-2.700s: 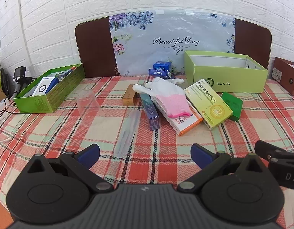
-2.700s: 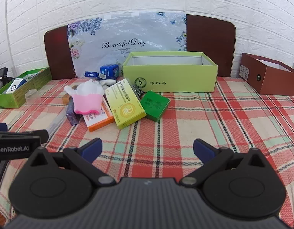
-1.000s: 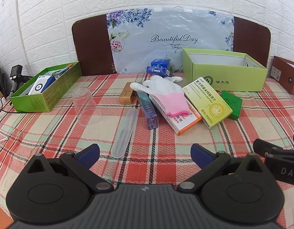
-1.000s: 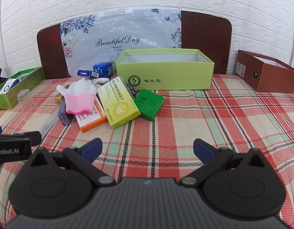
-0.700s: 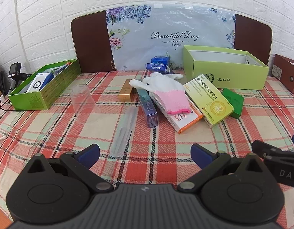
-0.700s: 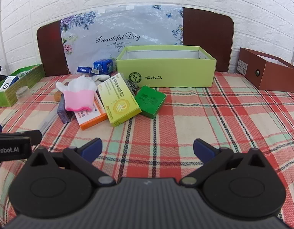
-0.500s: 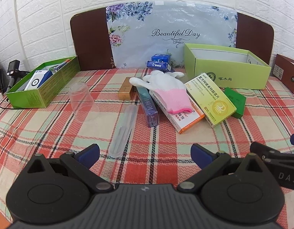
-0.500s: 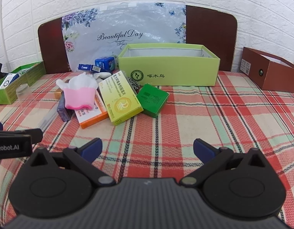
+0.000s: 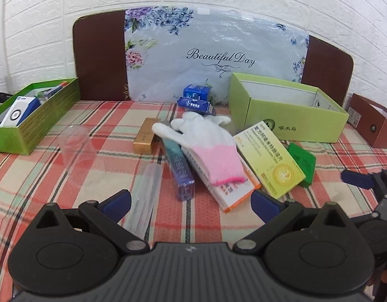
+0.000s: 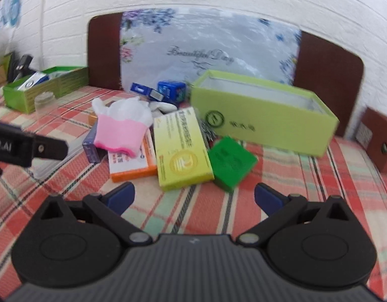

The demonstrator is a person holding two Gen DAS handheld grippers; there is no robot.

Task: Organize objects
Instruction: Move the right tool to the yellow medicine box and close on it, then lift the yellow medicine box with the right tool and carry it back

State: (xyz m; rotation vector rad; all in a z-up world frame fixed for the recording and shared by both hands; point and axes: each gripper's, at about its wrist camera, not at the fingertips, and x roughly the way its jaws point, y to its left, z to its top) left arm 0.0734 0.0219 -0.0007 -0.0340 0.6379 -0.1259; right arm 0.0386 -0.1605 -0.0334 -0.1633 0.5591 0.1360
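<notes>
Right wrist view, blurred: the right gripper (image 10: 194,196) spreads wide and empty before the yellow box (image 10: 181,148) and green box (image 10: 231,162). Only the left view shows the clear tube (image 9: 145,193) beside its equally wide, empty left gripper (image 9: 191,202); the glove (image 9: 206,141) drapes over the pile.
</notes>
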